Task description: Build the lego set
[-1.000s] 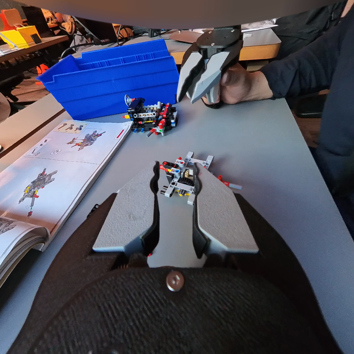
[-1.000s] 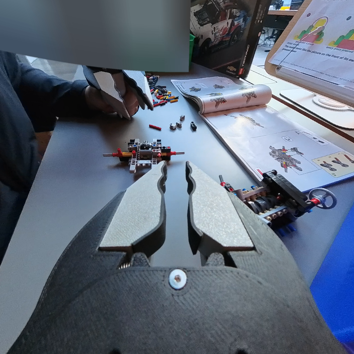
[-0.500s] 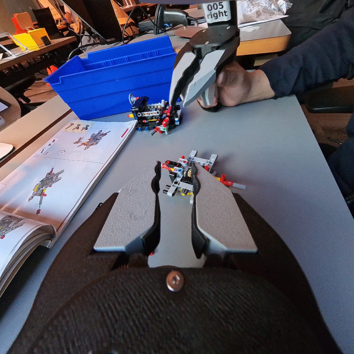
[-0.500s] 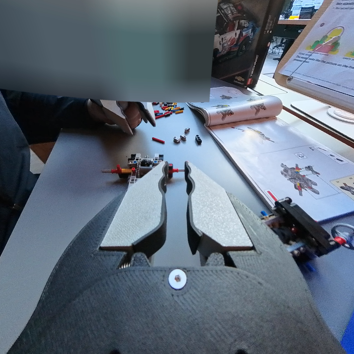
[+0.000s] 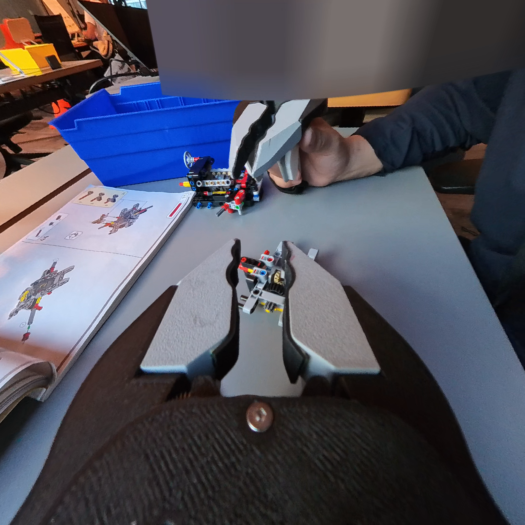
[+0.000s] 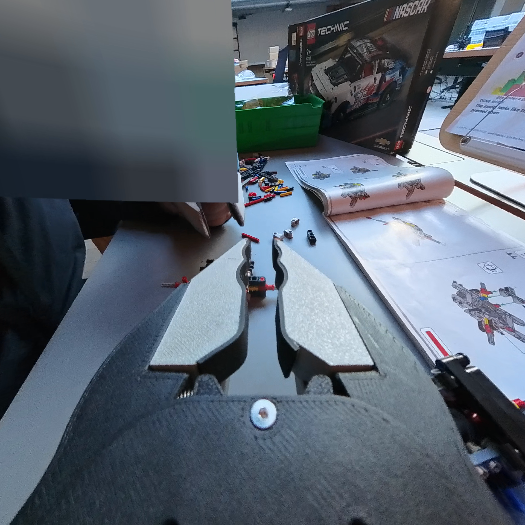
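Observation:
A small grey gear assembly [image 5: 264,284] with red and yellow pins lies on the grey table [image 5: 369,227]. My left gripper [image 5: 261,244] is open, and the assembly shows through the gap beyond its fingertips. The right wrist view shows the left gripper [image 6: 224,227] set back from the assembly [image 6: 257,285], not touching it. My right gripper [image 6: 261,241] is open with a narrow gap and holds nothing. In the left wrist view the right gripper [image 5: 245,173] points down beside a larger black assembly [image 5: 216,184] with a steering wheel. That assembly also shows at the lower right of the right wrist view [image 6: 477,397].
An open instruction book [image 5: 85,241] lies left of the assemblies, and a blue bin [image 5: 142,142] stands behind them. A red pin [image 6: 250,237], small grey and black connectors [image 6: 288,233] and a pile of loose pieces [image 6: 264,181] lie on the table. A green bin [image 6: 278,125] and a kit box [image 6: 369,71] stand beyond. About 6 cm separates my left fingertips from my right.
Both grippers' jaws have narrowed a little. The right gripper has come down beside the black assembly. The left gripper has moved closer to the small grey assembly.

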A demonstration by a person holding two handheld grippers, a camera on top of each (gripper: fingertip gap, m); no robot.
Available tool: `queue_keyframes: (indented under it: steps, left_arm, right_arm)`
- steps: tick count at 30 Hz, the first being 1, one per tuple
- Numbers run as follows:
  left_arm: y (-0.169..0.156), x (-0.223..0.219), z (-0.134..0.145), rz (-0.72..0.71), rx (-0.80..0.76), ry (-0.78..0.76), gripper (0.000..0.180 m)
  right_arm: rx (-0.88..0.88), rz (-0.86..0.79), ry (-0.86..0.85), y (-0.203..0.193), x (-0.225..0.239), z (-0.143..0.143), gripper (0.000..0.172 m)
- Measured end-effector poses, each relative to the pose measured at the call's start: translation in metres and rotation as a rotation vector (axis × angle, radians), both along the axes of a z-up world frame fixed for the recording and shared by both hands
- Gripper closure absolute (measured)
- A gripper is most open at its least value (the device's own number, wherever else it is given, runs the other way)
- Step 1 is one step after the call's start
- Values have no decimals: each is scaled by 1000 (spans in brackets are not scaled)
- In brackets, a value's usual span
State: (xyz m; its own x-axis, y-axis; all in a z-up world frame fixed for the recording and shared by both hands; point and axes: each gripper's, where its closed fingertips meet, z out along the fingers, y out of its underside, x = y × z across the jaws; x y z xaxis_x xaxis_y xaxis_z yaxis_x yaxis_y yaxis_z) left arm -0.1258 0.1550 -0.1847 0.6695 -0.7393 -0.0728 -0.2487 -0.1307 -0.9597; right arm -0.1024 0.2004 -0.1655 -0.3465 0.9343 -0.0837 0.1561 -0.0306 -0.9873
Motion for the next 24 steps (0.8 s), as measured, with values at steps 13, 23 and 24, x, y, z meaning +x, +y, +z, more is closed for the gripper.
queue_keyframes:
  steps: [13, 23, 24]
  left_arm:
    - [1, 0, 5, -24, -6, -58, 154]
    - [3, 4, 3, -39, -13, -37, 155]
    - [3, 5, 3, -40, -14, -37, 155]
  right_arm:
    - [-2, 1, 27, 3, -10, 4, 170]
    - [47, -20, -1, 4, -14, -1, 172]
    - [43, -19, -1, 4, -14, -1, 172]
